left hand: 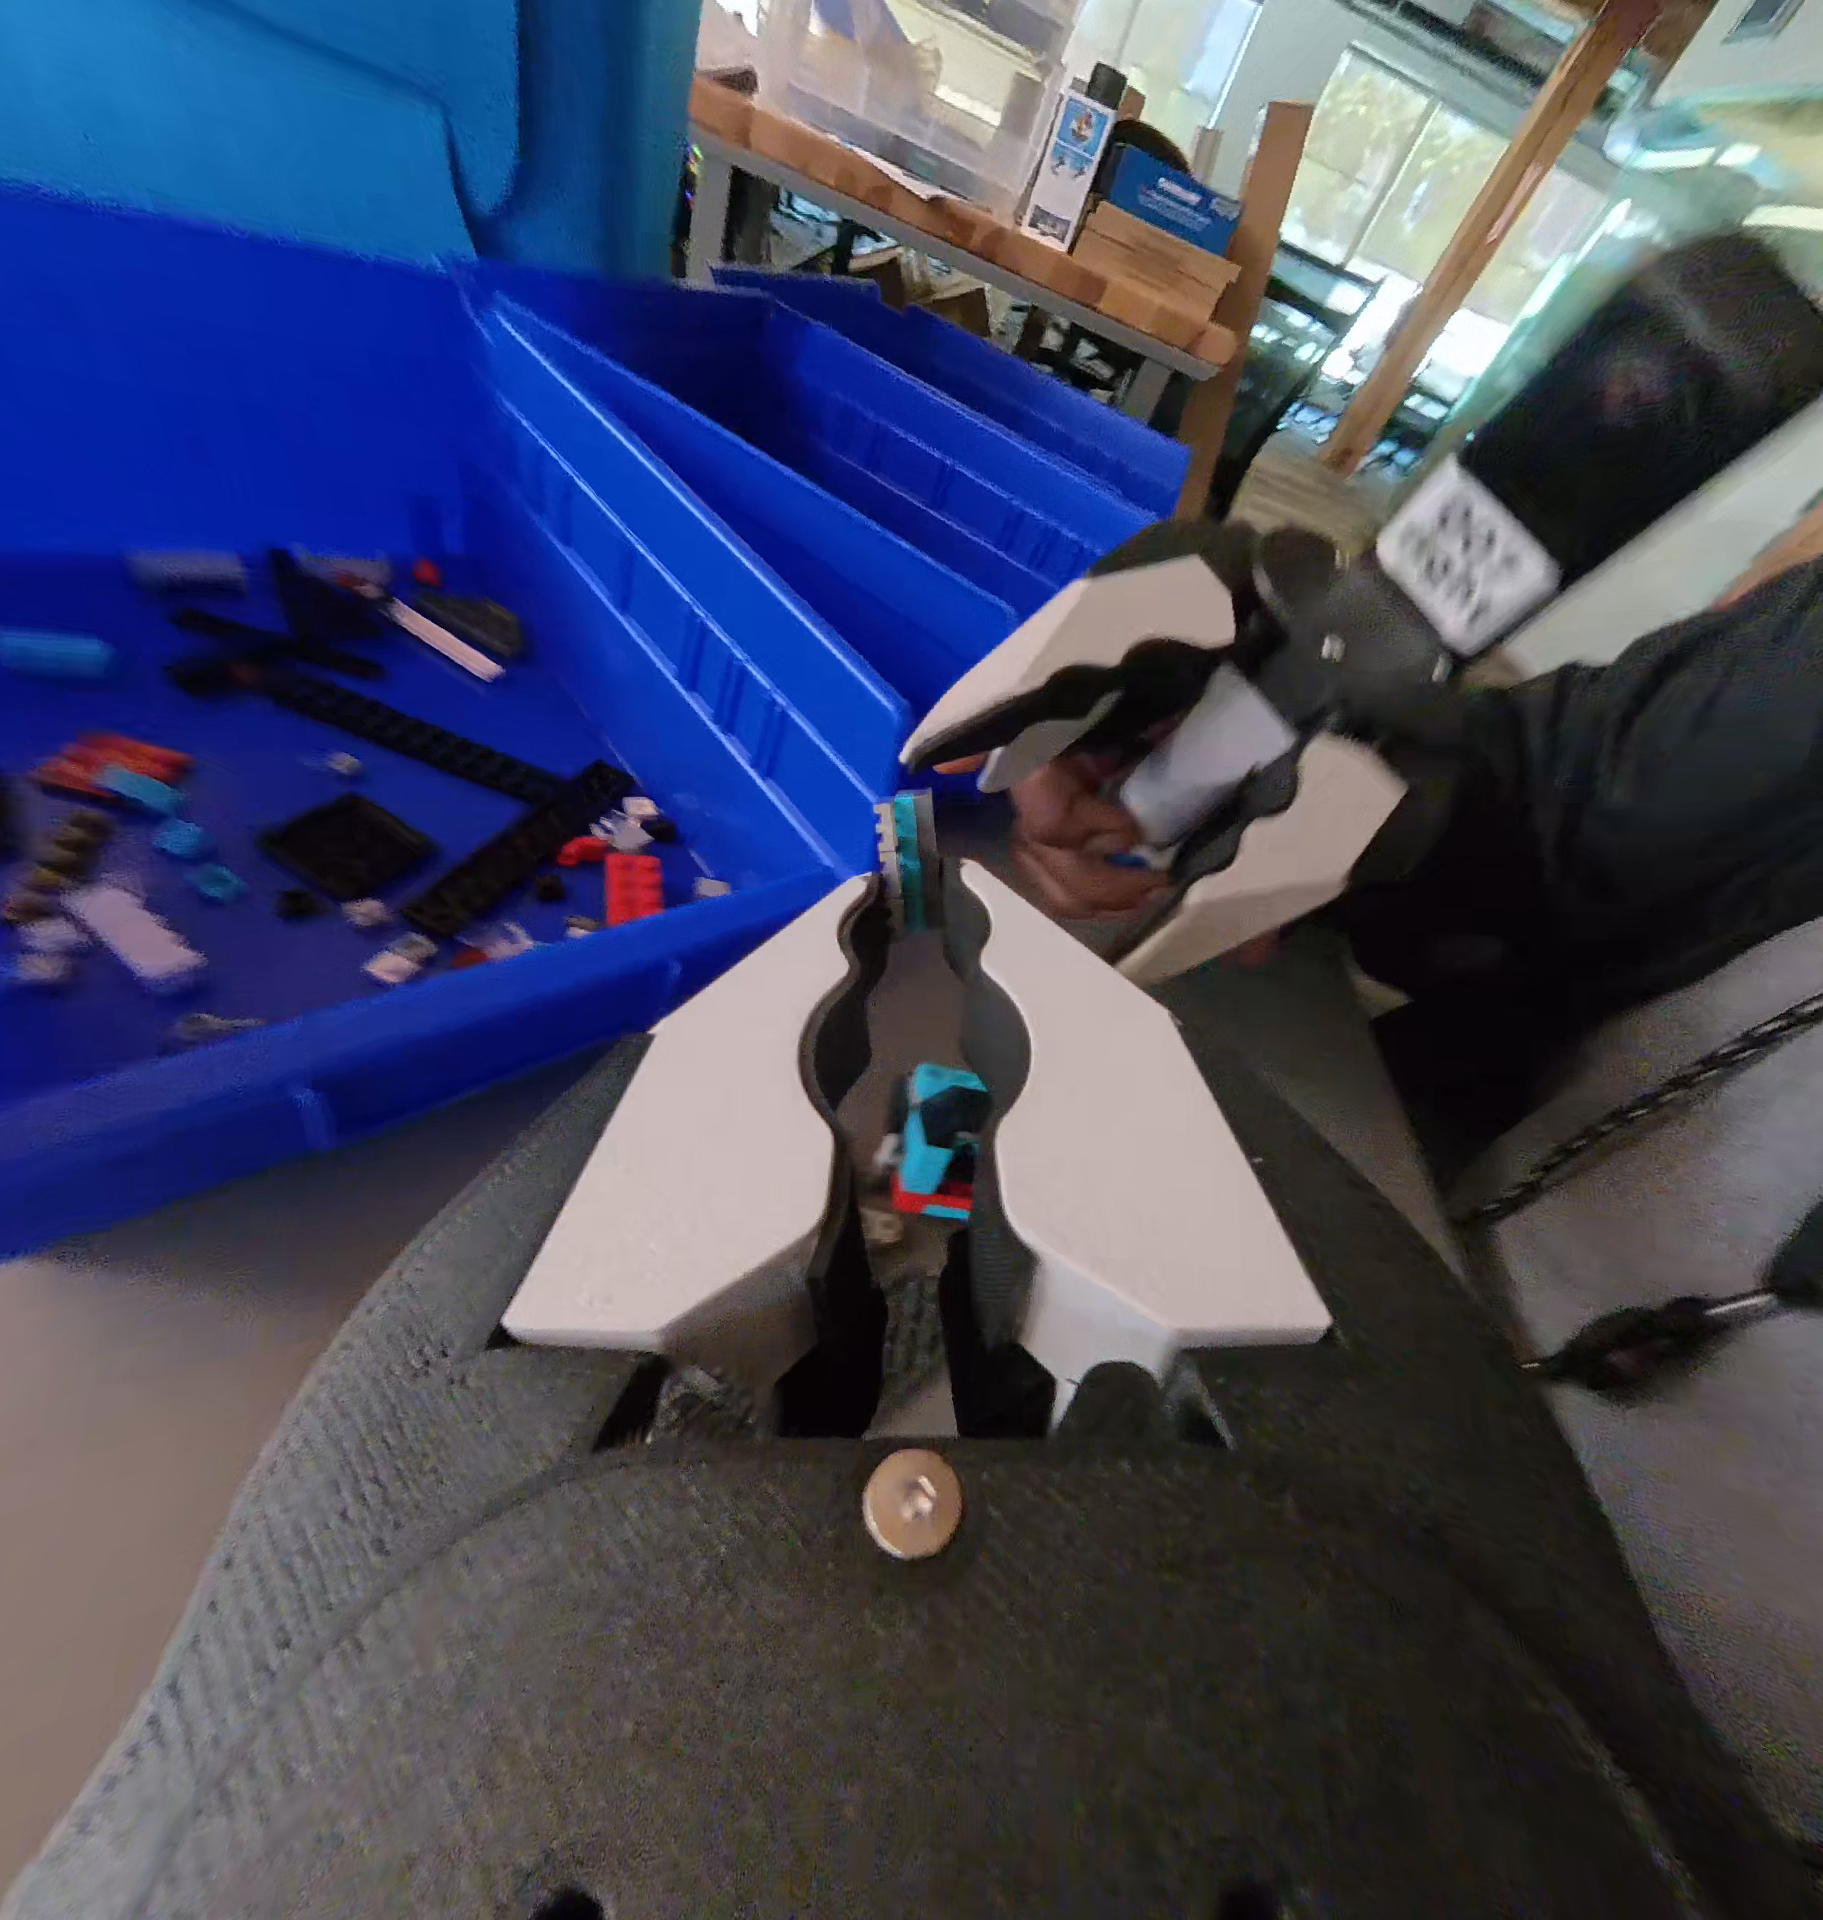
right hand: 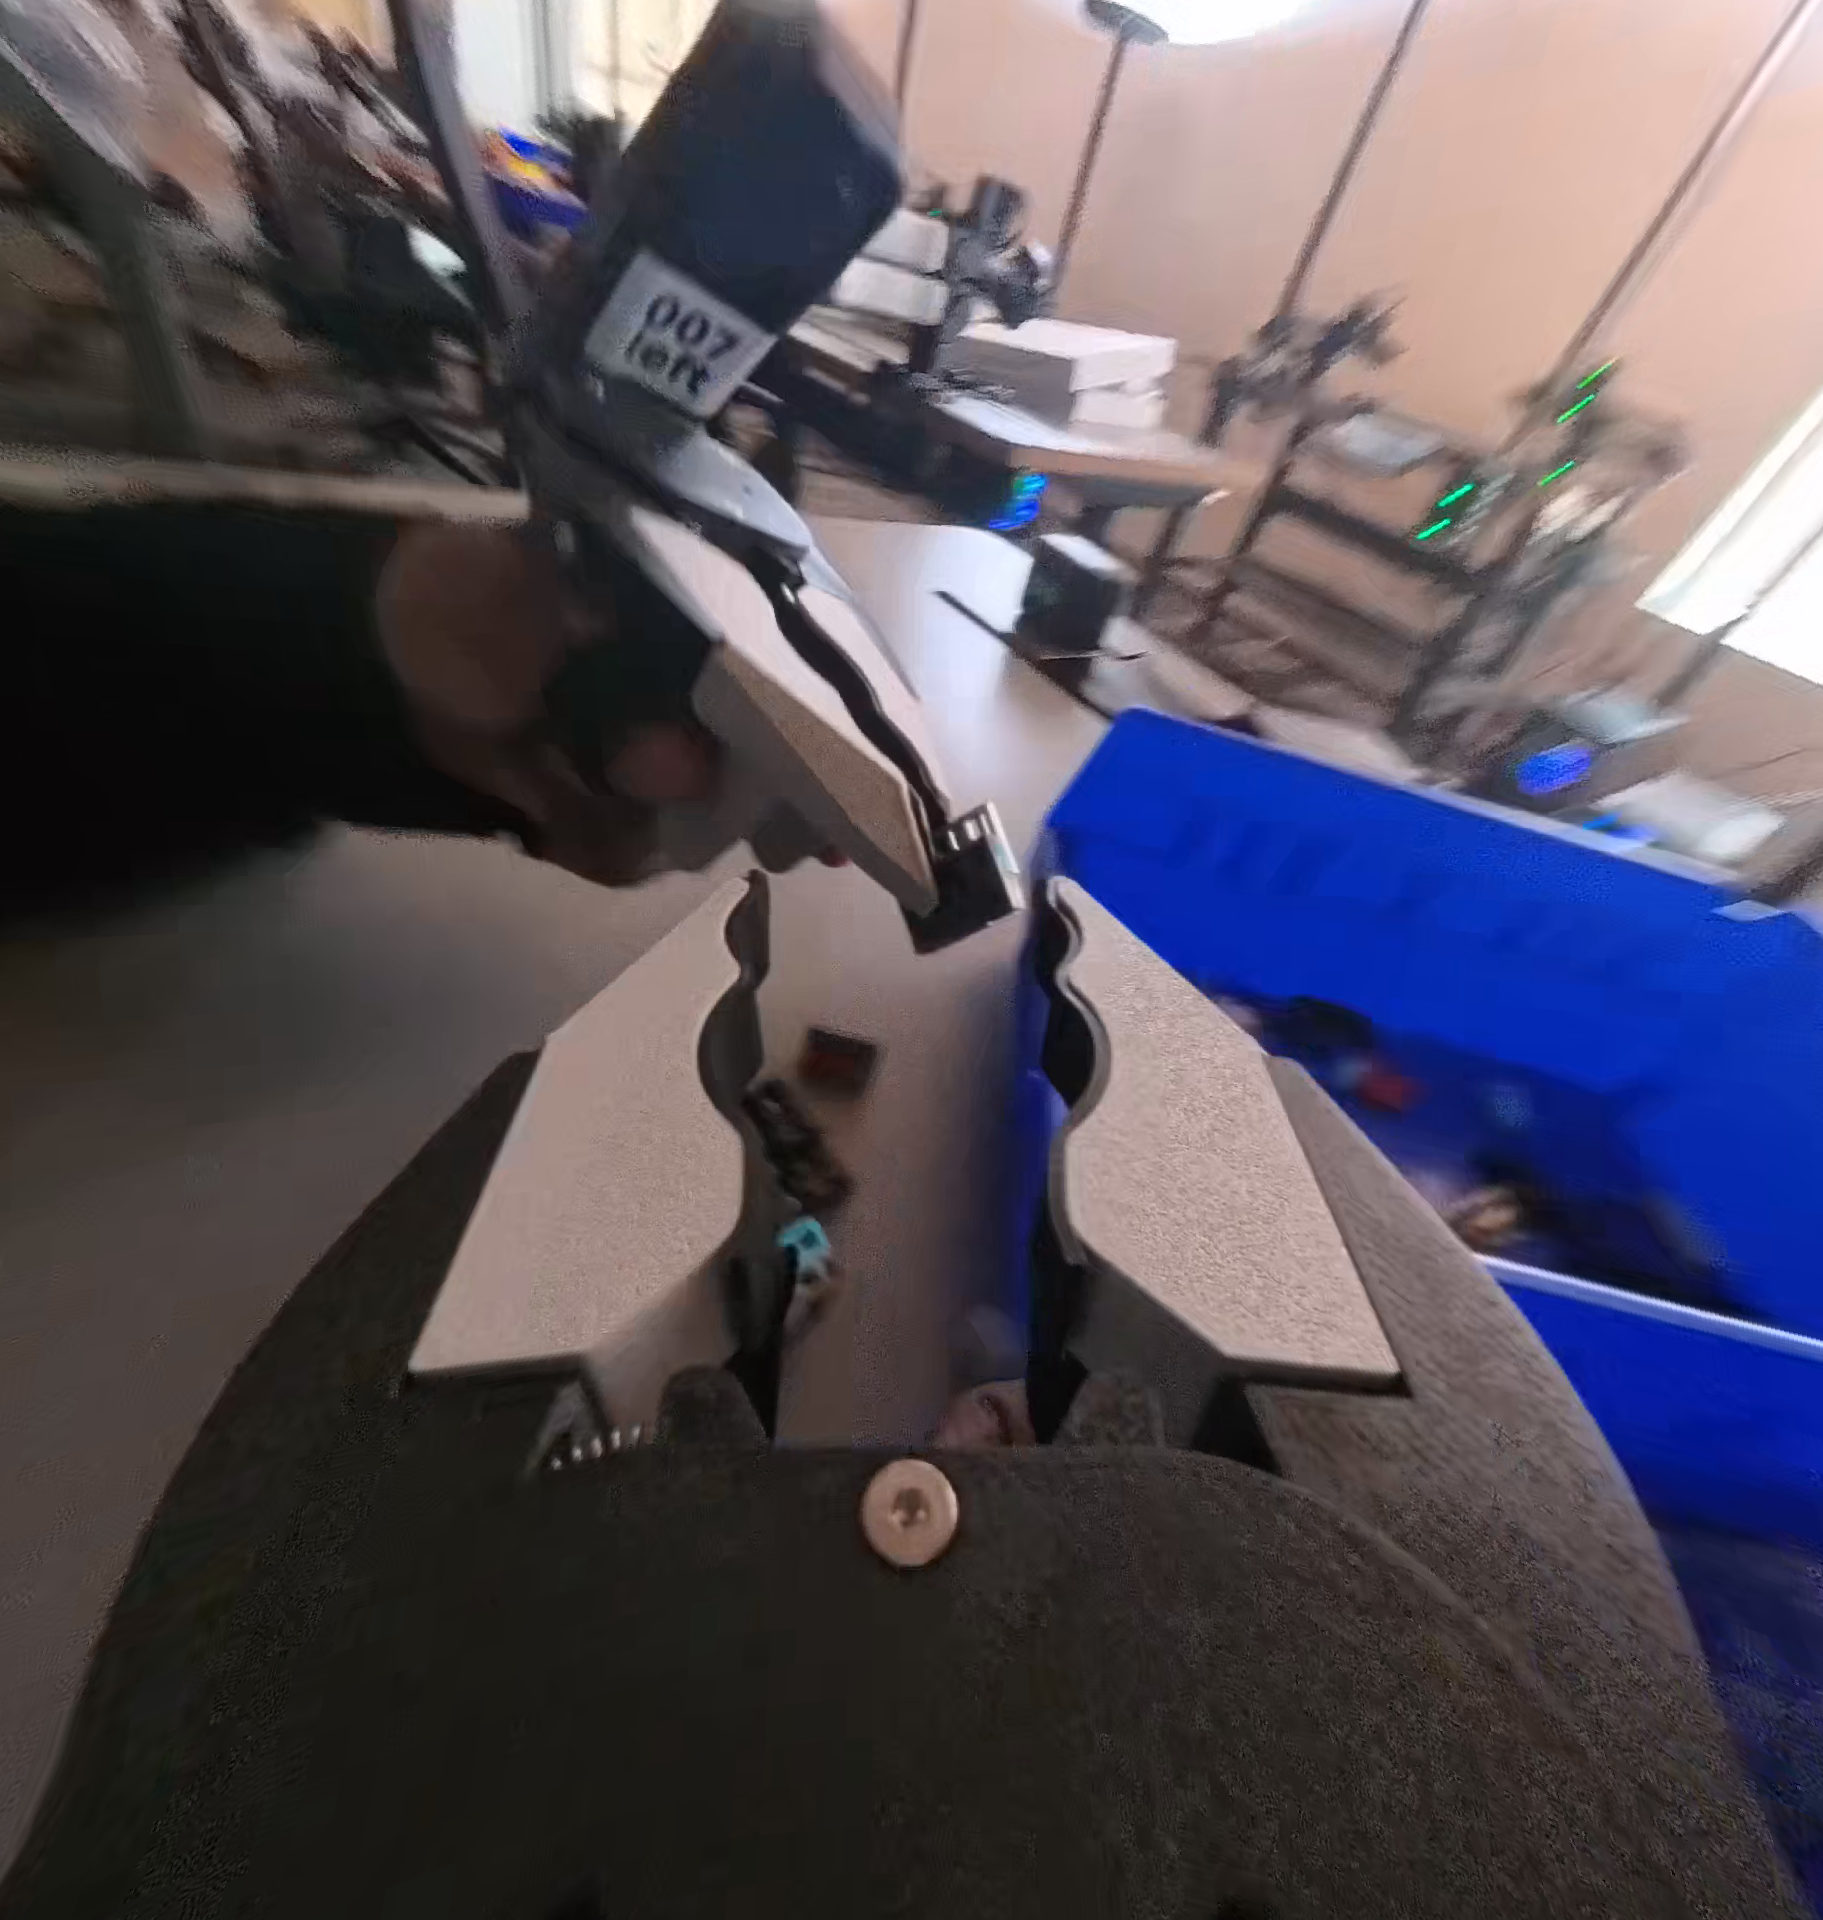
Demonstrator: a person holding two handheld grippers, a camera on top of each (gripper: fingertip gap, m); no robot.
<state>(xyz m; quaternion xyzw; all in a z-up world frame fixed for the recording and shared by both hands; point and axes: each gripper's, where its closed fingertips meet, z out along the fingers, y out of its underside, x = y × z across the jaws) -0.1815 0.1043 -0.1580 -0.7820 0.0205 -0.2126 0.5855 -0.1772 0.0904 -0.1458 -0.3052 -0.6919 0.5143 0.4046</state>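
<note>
left gripper (left hand: pixel 912 883) pinching a small teal-and-grey brick stack (left hand: pixel 909 847) at its fingertips, above the blue bin (left hand: pixel 471 1049) corner, right gripper (right hand: pixel 902 894) spread wide, empty, just beside the stack, loose bricks (left hand: pixel 367 790) in the bin

Both wrist cameras look closely along their fingers, sharing the blue bin (left hand: pixel 387 1070).

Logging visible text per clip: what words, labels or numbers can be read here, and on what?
White label on the left gripper's black body: printed characters, not repeated here.
Patterned white tag on the right gripper: blurred, unreadable.
Blue box and white carton on the wooden shelf: print too small.
</note>
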